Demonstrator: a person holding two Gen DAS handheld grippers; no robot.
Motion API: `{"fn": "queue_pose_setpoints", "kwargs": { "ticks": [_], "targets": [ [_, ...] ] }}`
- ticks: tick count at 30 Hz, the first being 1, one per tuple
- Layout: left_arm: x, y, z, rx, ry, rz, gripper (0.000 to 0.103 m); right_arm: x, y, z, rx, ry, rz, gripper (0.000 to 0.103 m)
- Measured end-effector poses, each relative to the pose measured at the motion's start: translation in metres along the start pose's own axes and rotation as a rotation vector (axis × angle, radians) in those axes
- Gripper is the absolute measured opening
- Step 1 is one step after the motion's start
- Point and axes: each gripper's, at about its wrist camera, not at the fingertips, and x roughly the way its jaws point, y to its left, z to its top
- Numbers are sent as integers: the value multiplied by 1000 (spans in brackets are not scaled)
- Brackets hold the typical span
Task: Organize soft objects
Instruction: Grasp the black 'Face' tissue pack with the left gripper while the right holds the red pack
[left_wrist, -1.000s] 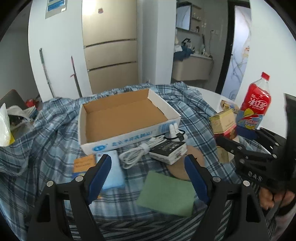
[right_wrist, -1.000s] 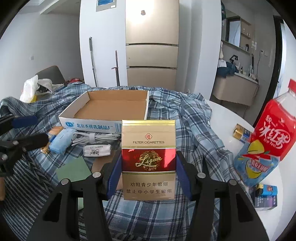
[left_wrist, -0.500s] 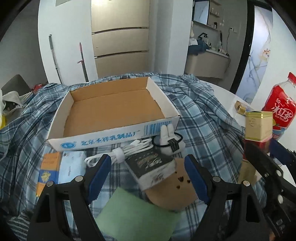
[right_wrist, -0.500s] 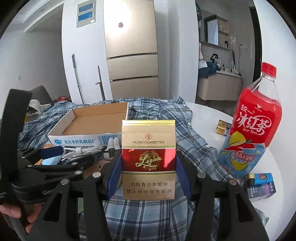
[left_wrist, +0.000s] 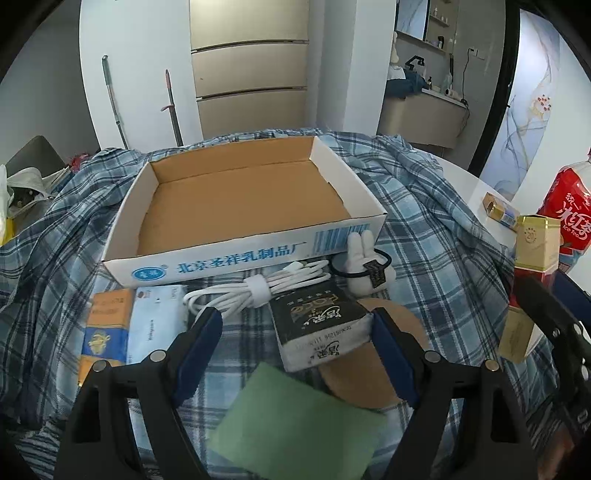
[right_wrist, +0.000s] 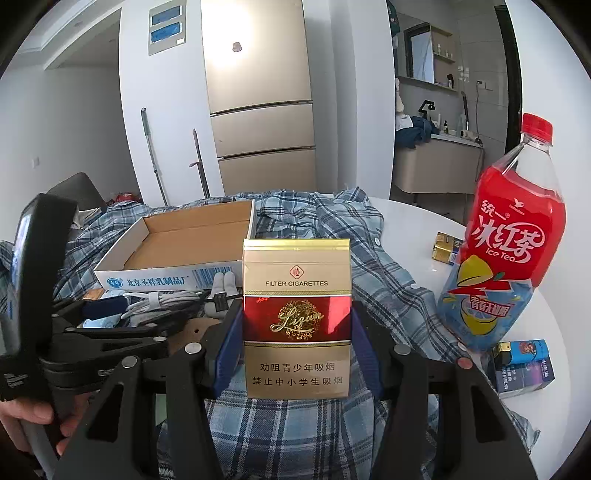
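While your left gripper (left_wrist: 295, 336) stands spread and empty, the dark soft-wrapped tissue pack (left_wrist: 319, 326) lies just ahead between its blue pads, long axis across the gap, in front of the open cardboard tray (left_wrist: 240, 258) (your right gripper (right_wrist: 293, 347) pinches the gold-and-red cigarette box (right_wrist: 296, 317)).

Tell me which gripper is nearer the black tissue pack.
Left. The left gripper is open right around the black tissue pack; the right gripper is off to its right, shut on the cigarette pack.
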Motion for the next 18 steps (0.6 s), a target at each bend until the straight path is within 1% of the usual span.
{"fn": "queue_pose_setpoints", "kwargs": {
  "ticks": [4,5,6,8,13,18],
  "targets": [
    [-2,6,-3,-16,15,-18,83,1,0,0,2,6,1,55],
    [-2,8,-4,-29,22,-34,82,1,0,0,3,8,1,55],
    [-3,11,-5,-48,30,-60,75,2,0,0,2,9,2,55],
    [-4,13,-8,-70,45,-87,71,2,0,0,1,11,2,55],
    [1,16,-10,-84,61,-99,69,3,1,0,1,14,5,55],
    [9,20,-8,-108,92,-113,69,5,2,-1,-4,25,9,55]
  ]
}}
